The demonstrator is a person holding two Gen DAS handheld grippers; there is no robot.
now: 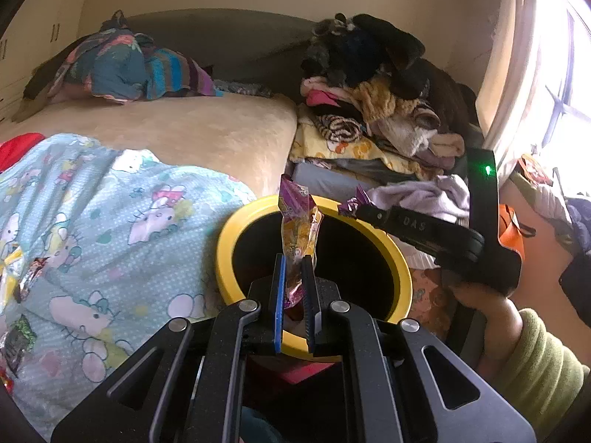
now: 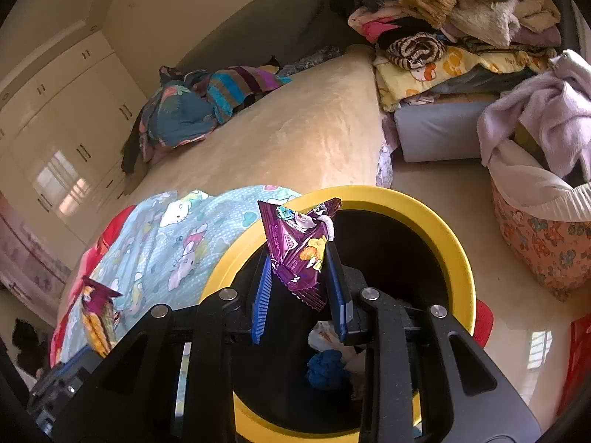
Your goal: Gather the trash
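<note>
Left gripper (image 1: 293, 288): closed on a yellow-purple wrapper (image 1: 300, 229), which stood up at 12 o'clock from the fingers.
Right gripper (image 2: 301, 288): pinched a purple wrapper (image 2: 299, 254).
Yellow bin (image 2: 436, 229): directly under both wrappers.
</note>
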